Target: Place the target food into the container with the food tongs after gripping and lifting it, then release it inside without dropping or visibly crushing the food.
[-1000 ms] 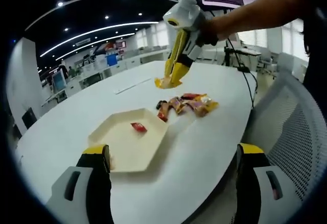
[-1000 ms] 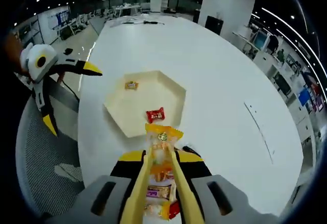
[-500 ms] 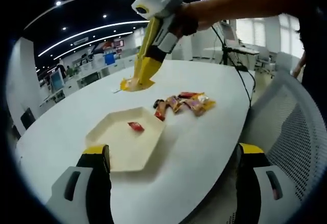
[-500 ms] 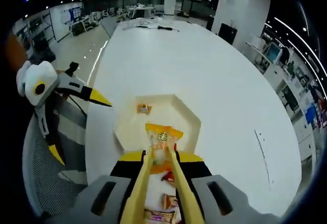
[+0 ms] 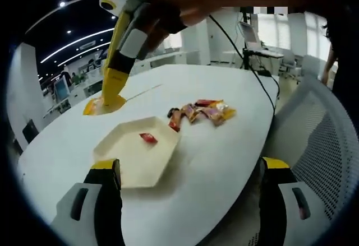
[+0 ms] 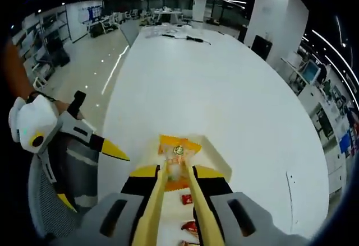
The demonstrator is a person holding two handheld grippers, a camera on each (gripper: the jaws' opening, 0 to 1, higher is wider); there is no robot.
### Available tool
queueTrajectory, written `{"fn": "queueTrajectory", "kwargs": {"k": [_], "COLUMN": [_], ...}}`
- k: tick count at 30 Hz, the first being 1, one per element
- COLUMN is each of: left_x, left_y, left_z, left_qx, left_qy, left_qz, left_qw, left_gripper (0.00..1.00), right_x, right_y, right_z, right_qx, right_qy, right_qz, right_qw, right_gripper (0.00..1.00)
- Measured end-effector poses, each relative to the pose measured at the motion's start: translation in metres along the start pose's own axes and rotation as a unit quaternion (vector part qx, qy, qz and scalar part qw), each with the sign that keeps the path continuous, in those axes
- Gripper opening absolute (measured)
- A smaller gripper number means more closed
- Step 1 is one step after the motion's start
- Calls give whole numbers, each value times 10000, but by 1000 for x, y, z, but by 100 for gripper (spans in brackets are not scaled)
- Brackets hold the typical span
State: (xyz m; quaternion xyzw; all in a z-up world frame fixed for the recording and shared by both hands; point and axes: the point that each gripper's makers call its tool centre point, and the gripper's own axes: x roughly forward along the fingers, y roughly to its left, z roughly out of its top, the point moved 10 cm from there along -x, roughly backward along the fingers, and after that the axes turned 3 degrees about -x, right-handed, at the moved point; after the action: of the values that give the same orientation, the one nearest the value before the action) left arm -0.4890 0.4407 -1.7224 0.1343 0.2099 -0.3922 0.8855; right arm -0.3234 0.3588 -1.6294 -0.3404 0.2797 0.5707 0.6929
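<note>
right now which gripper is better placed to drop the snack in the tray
Right. Its tongs are shut on the orange snack packet, held above the cream tray. The left gripper is open and empty, waiting at the table's near edge.

Each gripper (image 5: 188,170) has grey jaws capped with yellow-and-black pads. The right gripper (image 5: 112,89) at eleven o'clock carries a white housing and long yellow tongs (image 5: 116,69).

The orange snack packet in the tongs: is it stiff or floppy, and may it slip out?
The orange snack packet looks like light, thin film, and it stands out flat beyond the tongs, so probably fairly stiff. Glossy wrapping may slip under a loose pinch.
</note>
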Motion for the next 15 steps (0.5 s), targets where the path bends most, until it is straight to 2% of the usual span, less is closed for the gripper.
{"fn": "queueTrajectory", "kwargs": {"k": [8,15], "left_x": [0,1], "left_y": [0,0], "left_z": [0,0], "left_qx": [2,-13], "left_qy": [-2,-40], "left_qz": [-21,-12], "left_qw": [10000,10000], "left_gripper": [99,99], "right_x": [2,-7], "right_y": [-1,-8], "right_z": [4,1], "right_qx": [-71,-13], "right_qy": [-103,-184], "right_qz": [-2,-79], "right_qw": [9999,9998], "right_gripper": [26,27]}}
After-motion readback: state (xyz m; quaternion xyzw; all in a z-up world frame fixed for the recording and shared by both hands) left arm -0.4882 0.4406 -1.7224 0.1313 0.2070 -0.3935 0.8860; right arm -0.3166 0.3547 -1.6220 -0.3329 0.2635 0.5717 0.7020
